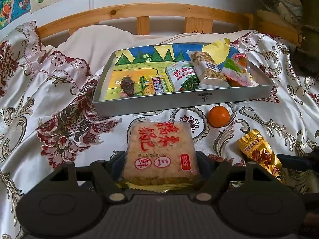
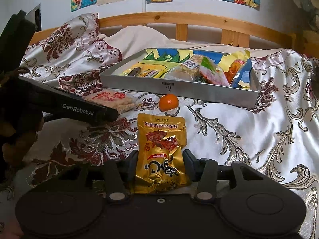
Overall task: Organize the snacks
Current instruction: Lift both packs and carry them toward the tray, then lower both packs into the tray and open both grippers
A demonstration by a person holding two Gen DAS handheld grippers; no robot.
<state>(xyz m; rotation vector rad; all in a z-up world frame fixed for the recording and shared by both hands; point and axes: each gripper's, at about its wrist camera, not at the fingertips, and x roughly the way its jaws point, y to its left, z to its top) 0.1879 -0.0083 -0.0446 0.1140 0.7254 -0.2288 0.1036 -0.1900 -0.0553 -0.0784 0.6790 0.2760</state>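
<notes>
A square clear pack of puffed rice cake (image 1: 159, 145) with red characters lies on the patterned bedspread, and my left gripper (image 1: 161, 159) is shut on its two sides. My right gripper (image 2: 160, 159) is shut on the lower part of a gold foil snack pouch (image 2: 161, 139), which looks crumpled between the pads. The same pouch (image 1: 259, 151) shows at the right in the left wrist view. Beyond both stands a shallow grey tray (image 1: 179, 101) holding several snack packets on a coloured drawing. A mandarin (image 1: 219, 116) rests on the cloth just in front of the tray.
The tray's left half holds only a dark wrapped sweet (image 1: 127, 86) and a small bar. A wooden headboard (image 1: 143, 10) and a wall of drawings stand behind the bed. My left gripper's finger (image 2: 79, 109) reaches in from the left in the right wrist view.
</notes>
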